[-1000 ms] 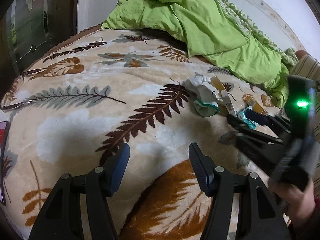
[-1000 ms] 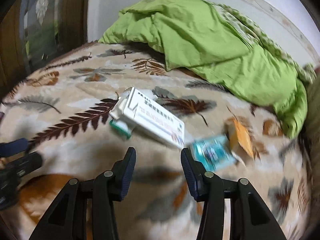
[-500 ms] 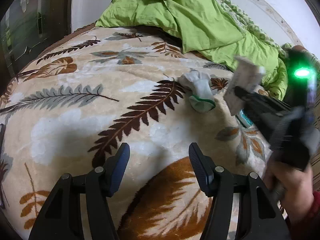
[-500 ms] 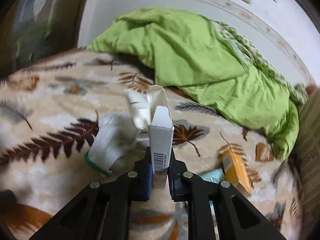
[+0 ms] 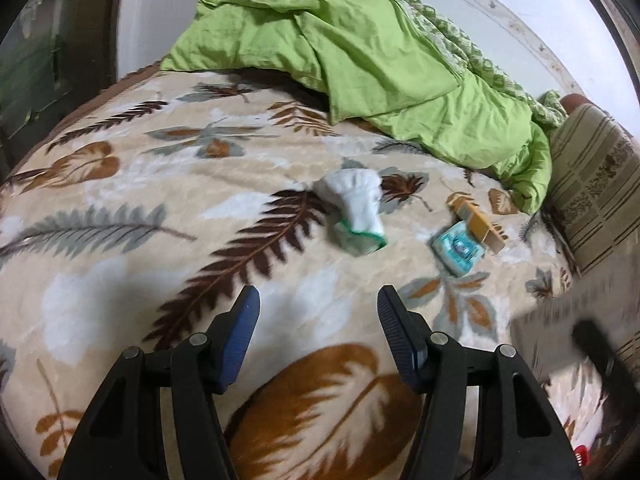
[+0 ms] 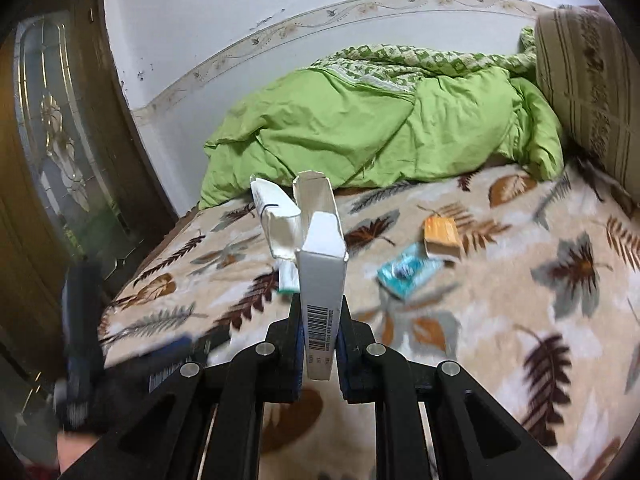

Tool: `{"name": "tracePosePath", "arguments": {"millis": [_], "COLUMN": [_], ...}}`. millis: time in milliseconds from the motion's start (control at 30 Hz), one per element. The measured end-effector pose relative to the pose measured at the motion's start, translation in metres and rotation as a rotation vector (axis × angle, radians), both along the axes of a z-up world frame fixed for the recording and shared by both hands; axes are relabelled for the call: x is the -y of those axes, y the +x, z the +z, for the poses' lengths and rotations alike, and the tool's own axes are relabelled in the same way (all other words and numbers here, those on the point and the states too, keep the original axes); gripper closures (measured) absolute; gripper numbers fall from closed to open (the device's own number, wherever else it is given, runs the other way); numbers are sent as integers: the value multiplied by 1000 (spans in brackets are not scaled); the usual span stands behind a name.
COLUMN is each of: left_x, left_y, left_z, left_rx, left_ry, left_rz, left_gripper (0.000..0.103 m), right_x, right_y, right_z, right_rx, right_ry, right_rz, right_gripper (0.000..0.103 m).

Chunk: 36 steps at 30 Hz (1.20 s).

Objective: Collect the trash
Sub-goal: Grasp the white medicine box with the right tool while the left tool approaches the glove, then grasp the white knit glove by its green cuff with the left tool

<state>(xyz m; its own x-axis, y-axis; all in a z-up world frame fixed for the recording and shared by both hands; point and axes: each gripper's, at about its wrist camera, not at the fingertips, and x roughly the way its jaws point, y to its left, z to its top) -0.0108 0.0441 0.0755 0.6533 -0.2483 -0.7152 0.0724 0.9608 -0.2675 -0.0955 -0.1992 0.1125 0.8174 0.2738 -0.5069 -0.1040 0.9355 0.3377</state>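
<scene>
With the white carton [image 6: 322,280] pinched between the right gripper [image 6: 320,332] pads near its barcode end, I have it lifted clear of the leaf-print blanket [image 6: 500,320], open flap upward. Left gripper [image 5: 318,320] hangs over the blanket with its fingers spread apart, holding nothing.

Remaining on the bed: crumpled white cup [image 5: 354,212] with green rim, on its side; teal packet [image 5: 460,250]; orange box [image 5: 478,226], touching the packet's far edge. Green duvet [image 5: 380,64] is heaped behind them, well apart.

Step in hand, as I judge it: carry the carton to a bin. No bin is identifiable in either view; a small red object shows at the left view's lower right edge, too small to tell.

Notes for doing it well:
- Grip is low on a tall, hollow carton; keep it upright and move smoothly so it does not pivot or crush.
- Release only above the container.
- Left gripper is free; the cup is nearest to it, likely next.
</scene>
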Motion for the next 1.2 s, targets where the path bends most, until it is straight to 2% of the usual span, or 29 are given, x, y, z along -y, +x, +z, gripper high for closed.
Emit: {"name": "tracePosePath", "arguments": {"millis": [133,267,367,467,533,567,600,633,667,833,1033,1200], "left_x": [17,35,47,54,54,53,51,48,46,37,36,34], "left_y": [40,86,123,144,151,153,153,151,149,112,38,-35], "left_z": [2,1,-16,-35,-47,-51,-51,-49,-47,-28,2,19], "left_rx": [-27,-27,-81,-118,-134,-138,-130,-121,-116,-75,-6,44], "left_ry": [9,56,84,124,131,132,130,119,109,86,97,102], "left_rz": [-44,-73,-70,-70,-65,-60,-58,-60,-63,-87,-130,-163], "left_gripper": [43,42,42,42,56,69,72,76,86,87,87,87], "right_x": [14,18,17,17,18,19,19,20,21,20,23,20], "right_y": [-1,1,3,3,4,5,5,6,7,5,-1,-28], "right_z": [-4,-7,-10,-10,-10,-11,-12,-12,-13,-12,-13,-17], "right_rx": [-9,-18,-25,-20,-22,-25,-29,-33,-38,-33,-53,-73], "right_ry": [40,66,81,78,79,80,82,85,89,75,87,59], "right_rz": [-20,-23,-10,-4,-5,-7,-9,-10,-11,-15,-8,31], "right_gripper": [89,89,89,89,89,89,89,89,89,89,89,89]}}
